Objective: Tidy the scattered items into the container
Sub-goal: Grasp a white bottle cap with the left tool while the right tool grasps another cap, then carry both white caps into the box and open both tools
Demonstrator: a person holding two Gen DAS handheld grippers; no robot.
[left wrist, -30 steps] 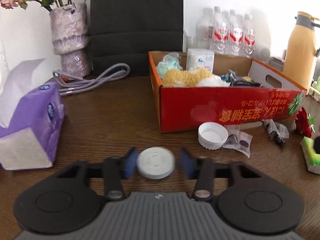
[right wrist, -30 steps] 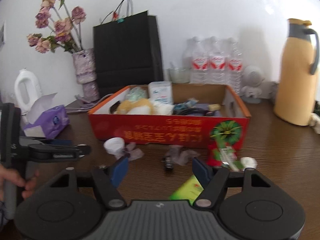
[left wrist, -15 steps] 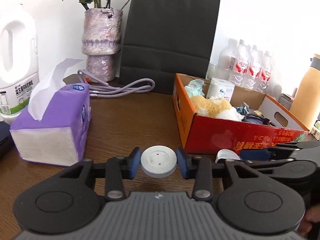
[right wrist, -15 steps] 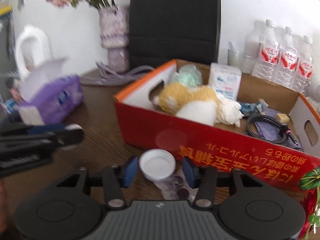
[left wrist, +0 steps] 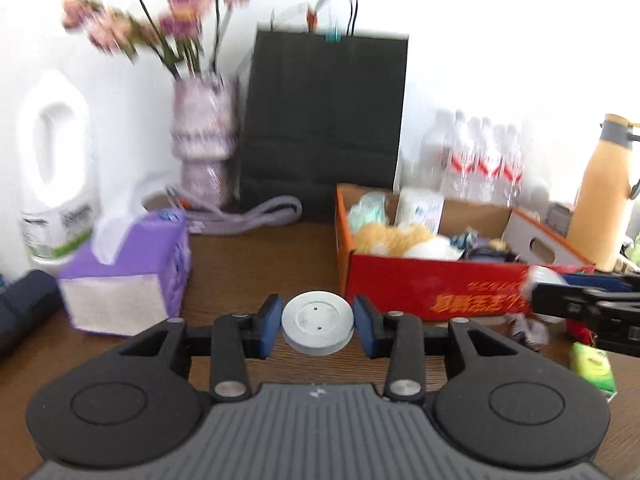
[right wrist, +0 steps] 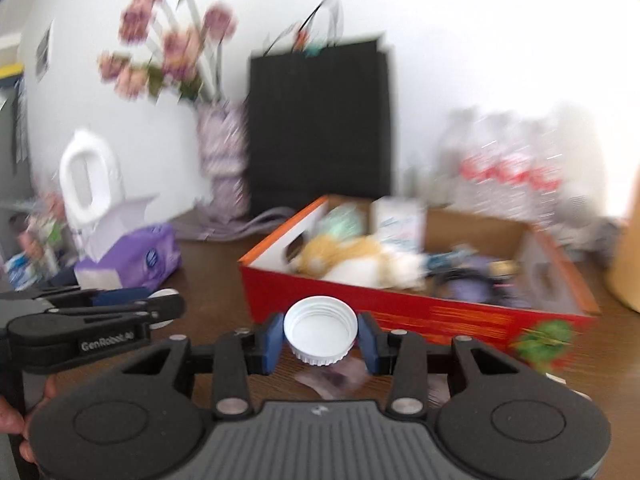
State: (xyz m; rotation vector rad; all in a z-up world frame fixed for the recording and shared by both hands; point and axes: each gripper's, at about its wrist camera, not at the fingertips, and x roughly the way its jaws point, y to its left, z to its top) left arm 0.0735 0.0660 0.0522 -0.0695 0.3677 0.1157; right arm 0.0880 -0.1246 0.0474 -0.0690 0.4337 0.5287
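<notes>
The left hand-held gripper (left wrist: 317,322) clamps a flat white lid (left wrist: 317,323); the right hand-held gripper (right wrist: 320,336), jaws just closing, pinches an open white cap (right wrist: 320,335). Bare brown surface (left wrist: 256,264) lies open ahead, before the red box (left wrist: 432,292), seemingly near the far edge, by the white wall (left wrist: 480,40).

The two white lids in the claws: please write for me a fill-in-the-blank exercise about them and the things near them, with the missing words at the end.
1. The left claw grips a flat white lid with two small ____ in its face.
2. The right claw grips a white screw cap with its open side facing ____.
3. The tissue pack is ____ in colour.
4. The bag behind the red box is ____.

Missing words: holes; up; purple; black
</notes>
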